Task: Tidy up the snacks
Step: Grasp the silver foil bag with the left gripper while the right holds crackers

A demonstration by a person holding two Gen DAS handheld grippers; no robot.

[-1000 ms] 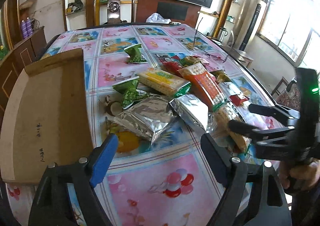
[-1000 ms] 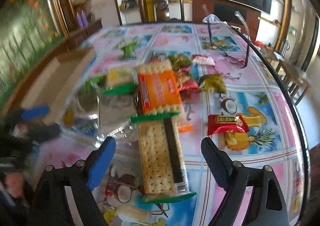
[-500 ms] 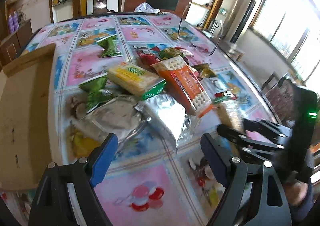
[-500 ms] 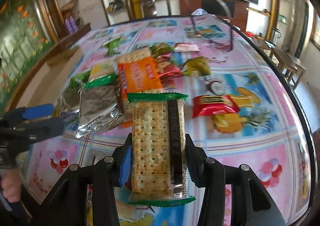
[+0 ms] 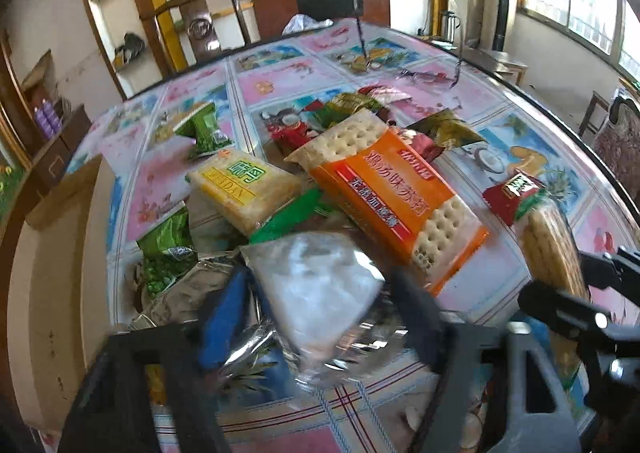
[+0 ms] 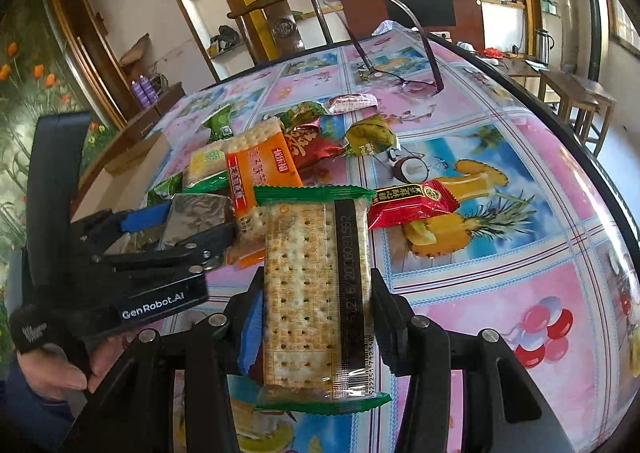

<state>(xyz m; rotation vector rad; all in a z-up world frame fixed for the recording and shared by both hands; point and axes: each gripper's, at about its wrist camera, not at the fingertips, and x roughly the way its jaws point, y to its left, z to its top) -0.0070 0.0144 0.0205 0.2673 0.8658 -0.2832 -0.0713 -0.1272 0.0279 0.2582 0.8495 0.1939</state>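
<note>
My right gripper (image 6: 316,313) is shut on a clear cracker pack with green ends (image 6: 316,285) and holds it above the table; the pack also shows in the left wrist view (image 5: 554,253). My left gripper (image 5: 320,305) has its jaws around a silver foil pack (image 5: 316,285), blurred, touching or nearly so; it shows from the side in the right wrist view (image 6: 180,225). An orange cracker pack (image 5: 396,197), a yellow wafer pack (image 5: 244,185), green bags (image 5: 168,245) and a red packet (image 5: 512,193) lie in a pile.
A cardboard box (image 5: 48,293) stands at the table's left edge. Eyeglasses (image 6: 416,83) lie at the far side. A chair (image 5: 200,25) and shelves stand behind the table. The flowered tablecloth (image 6: 500,293) covers the table.
My left gripper has moved forward onto the silver foil pack and its jaws have narrowed. My right gripper closed on the cracker pack half a second ago and has lifted it.
</note>
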